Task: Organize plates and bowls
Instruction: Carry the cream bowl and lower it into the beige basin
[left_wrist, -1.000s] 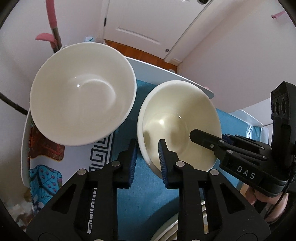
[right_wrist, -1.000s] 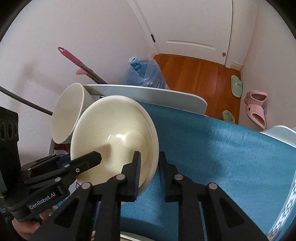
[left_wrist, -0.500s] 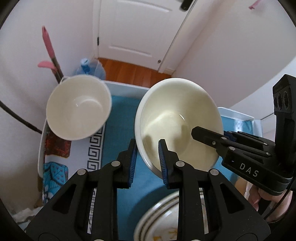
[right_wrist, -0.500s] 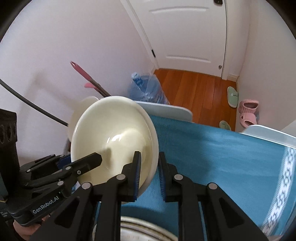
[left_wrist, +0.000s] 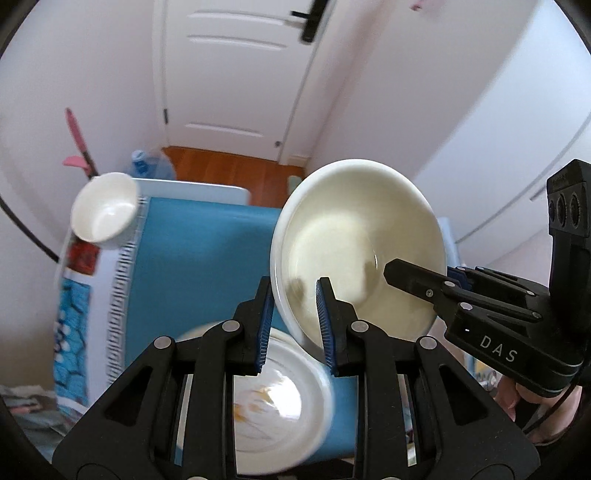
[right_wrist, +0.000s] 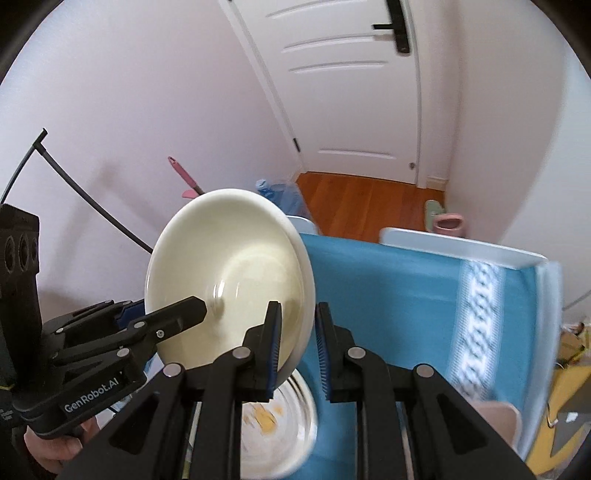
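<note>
rising off the blue cloth, the cream bowl (left_wrist: 354, 247) now hangs over the plates (left_wrist: 280, 402) — both grippers (left_wrist: 293, 325) (right_wrist: 295, 343) clenched on its rim, white bowl (left_wrist: 103, 210) left at the far-left corner.

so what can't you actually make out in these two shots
- Plate stack: both views motion-blurred and covered by the tools, so the count and the orange marks are unclear.
- Cream bowl: underside faces away in both views.
- Left tool and right tool: each clamps the bowl's rim, but the outer pad contact is hidden behind it.
- White bowl: blurred in the left view, hidden in the right.
</note>
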